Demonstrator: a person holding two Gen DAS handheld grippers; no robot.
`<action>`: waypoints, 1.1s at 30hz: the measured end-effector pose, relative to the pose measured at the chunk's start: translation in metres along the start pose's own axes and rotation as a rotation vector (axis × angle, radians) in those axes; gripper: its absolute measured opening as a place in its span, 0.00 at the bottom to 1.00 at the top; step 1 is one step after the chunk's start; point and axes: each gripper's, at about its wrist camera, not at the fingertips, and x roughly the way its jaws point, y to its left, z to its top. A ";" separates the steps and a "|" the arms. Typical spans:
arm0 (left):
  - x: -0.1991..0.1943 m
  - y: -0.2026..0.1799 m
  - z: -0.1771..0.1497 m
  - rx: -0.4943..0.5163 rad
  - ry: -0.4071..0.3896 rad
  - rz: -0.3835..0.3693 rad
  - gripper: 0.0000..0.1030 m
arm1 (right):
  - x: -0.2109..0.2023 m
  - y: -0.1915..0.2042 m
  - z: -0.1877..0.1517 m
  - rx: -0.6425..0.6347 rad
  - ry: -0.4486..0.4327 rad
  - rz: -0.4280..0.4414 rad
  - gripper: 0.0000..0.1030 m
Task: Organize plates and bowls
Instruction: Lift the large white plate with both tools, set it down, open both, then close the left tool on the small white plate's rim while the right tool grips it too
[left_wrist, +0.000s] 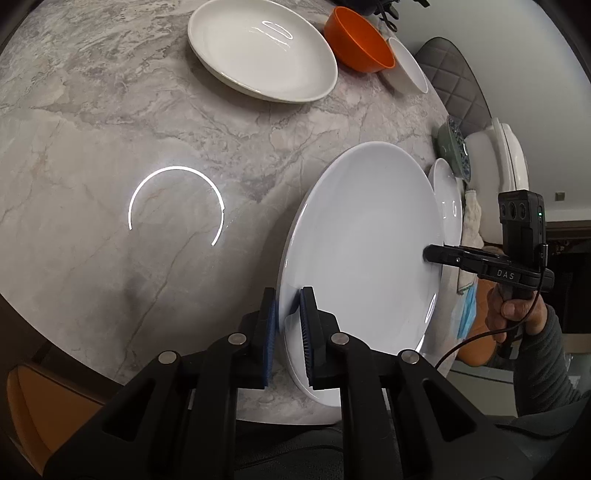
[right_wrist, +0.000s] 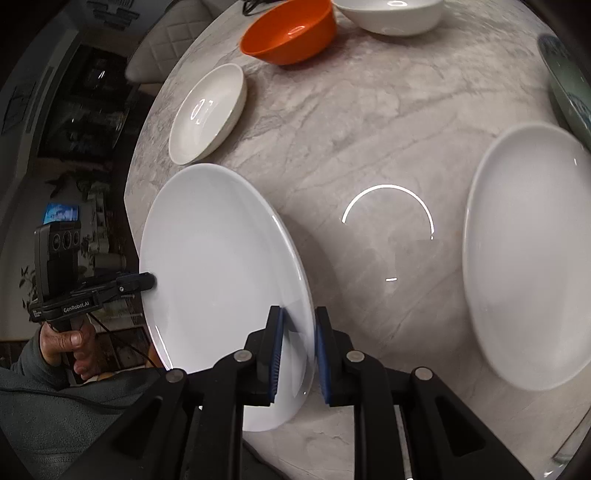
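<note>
A large white plate (left_wrist: 362, 236) is held tilted above the marble table (left_wrist: 110, 147), gripped on opposite rims by both grippers. My left gripper (left_wrist: 288, 325) straddles its near rim in the left wrist view, blue pads on each side. My right gripper (right_wrist: 298, 332) clamps the other rim of the same plate (right_wrist: 214, 266). The right gripper also shows in the left wrist view (left_wrist: 430, 254), and the left gripper in the right wrist view (right_wrist: 151, 282). A second large white plate (right_wrist: 532, 251) lies on the table at right.
A deep white plate (left_wrist: 262, 51), an orange bowl (left_wrist: 360, 42) and a white bowl (left_wrist: 408, 64) stand at the far side. A green patterned bowl (left_wrist: 456, 147) and a small white plate (left_wrist: 450, 206) sit near the right edge. A chair back (left_wrist: 454, 74) stands beyond the table.
</note>
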 end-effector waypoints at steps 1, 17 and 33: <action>0.003 0.000 -0.001 0.015 0.008 0.004 0.10 | 0.003 -0.004 -0.007 0.028 -0.011 0.003 0.19; 0.067 -0.033 0.022 0.190 0.064 0.044 0.11 | 0.006 -0.049 -0.065 0.233 -0.142 -0.025 0.20; 0.015 -0.027 0.023 0.173 -0.090 -0.006 0.84 | -0.019 -0.015 -0.101 0.262 -0.457 -0.248 0.82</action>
